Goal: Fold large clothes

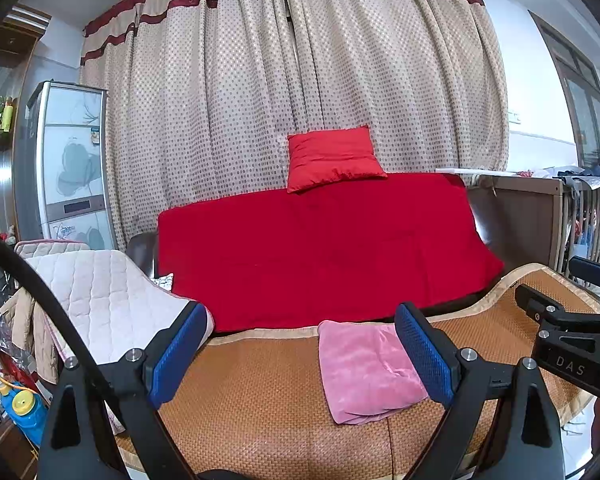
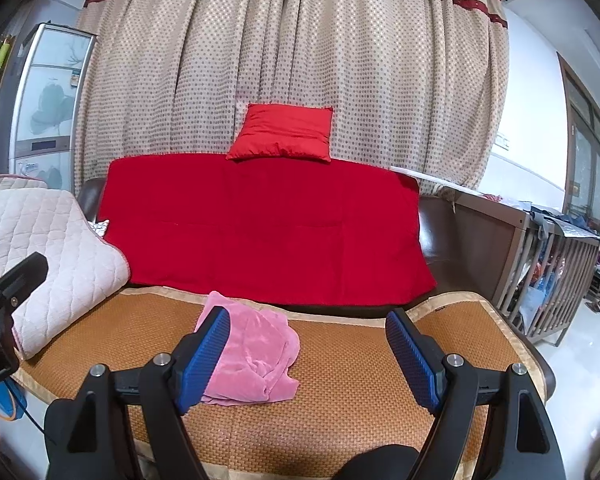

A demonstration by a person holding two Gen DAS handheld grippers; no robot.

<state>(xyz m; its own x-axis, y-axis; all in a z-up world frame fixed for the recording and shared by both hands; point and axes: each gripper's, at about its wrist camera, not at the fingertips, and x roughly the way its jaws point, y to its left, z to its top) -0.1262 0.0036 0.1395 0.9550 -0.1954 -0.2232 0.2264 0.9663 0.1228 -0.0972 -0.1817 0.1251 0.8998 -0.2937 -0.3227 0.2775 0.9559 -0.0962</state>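
Note:
A pink fleece garment lies bunched into a rough square on the woven orange mat of a sofa seat. In the right wrist view the same pink garment sits left of centre on the mat. My left gripper hovers over the mat, open, its blue pads wide apart and the garment just behind the right pad. My right gripper is open too, nothing between its pads; its left pad overlaps the garment's near edge in the picture. The right gripper's black body shows at the right edge of the left wrist view.
A red blanket covers the sofa back with a red cushion on top. A quilted beige pad drapes the left armrest. A dotted curtain hangs behind, and a wooden crib stands at the right.

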